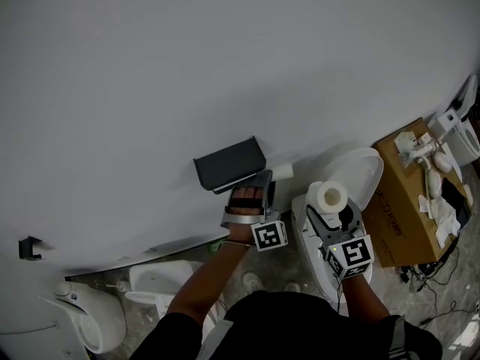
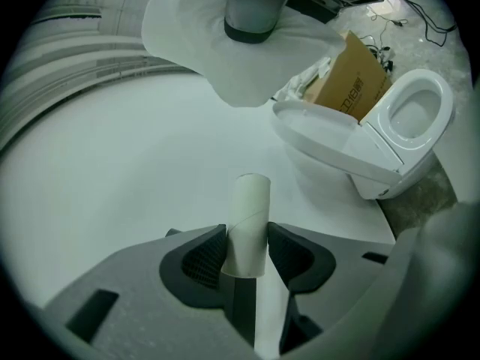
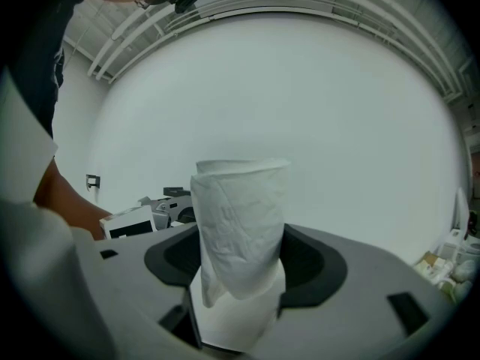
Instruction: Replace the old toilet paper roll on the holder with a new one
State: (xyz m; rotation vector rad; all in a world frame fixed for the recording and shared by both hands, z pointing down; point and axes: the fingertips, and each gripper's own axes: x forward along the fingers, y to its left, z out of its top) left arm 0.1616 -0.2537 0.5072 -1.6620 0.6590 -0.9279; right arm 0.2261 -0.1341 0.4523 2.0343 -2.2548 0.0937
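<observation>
On the wall at left, the dark holder [image 1: 229, 163] showed no roll, its long side running along the wall. Just below and right of it, the left gripper [image 1: 259, 190] was clamped on the bare cardboard tube [image 2: 249, 220]. Further right, the right gripper [image 1: 334, 214] gripped the new roll [image 1: 330, 196], stood on end between its jaws above the white toilet [image 1: 360, 167]. A cardboard box [image 1: 401, 201] sat beyond. The holder lay up and left of the new roll. The left gripper, nearer the holder, sat between the two and would likely need to clear away first.
</observation>
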